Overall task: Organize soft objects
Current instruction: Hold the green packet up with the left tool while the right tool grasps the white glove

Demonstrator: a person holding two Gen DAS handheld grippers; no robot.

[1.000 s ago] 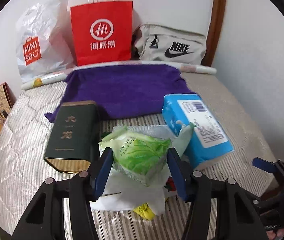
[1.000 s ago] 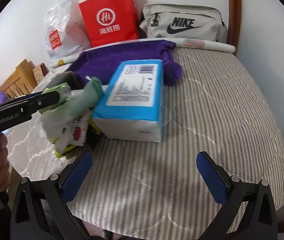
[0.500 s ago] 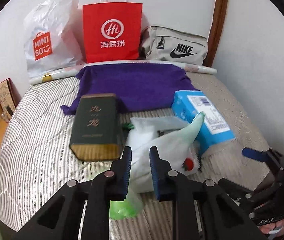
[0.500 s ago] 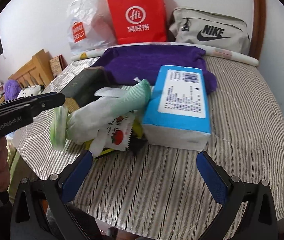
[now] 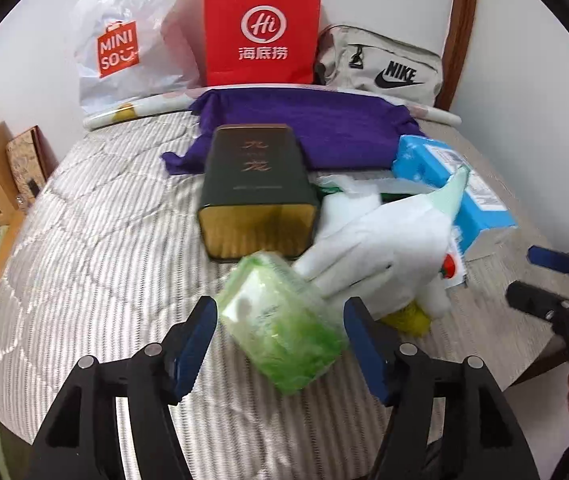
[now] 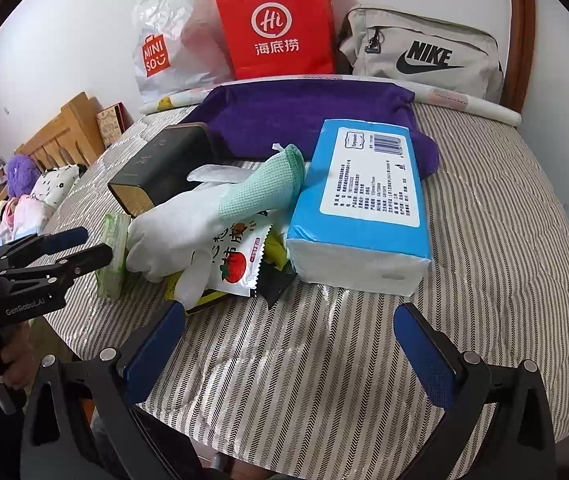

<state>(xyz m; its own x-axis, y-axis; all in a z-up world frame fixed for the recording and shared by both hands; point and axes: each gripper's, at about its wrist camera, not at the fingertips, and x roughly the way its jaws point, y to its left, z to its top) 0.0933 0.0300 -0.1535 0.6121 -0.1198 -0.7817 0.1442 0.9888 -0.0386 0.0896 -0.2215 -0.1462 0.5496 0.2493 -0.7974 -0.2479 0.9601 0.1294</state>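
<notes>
Left wrist view blurs the green tissue pack (image 5: 282,322), so its print is unreadable; the white glove (image 5: 380,248) covers most of the snack packets beneath. The pack lies tilted on the striped mattress (image 5: 96,248) between the left tool's (image 5: 280,346) opening jaws, pads clear of it. The right tool (image 6: 288,350) gapes wide over bare mattress, empty.

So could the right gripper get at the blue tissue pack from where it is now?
Probably yes. The right gripper stands with its jaws wide apart over bare bedcover, and the blue tissue pack lies just ahead with its near end uncovered. Only the white glove leans on its far side.
</notes>
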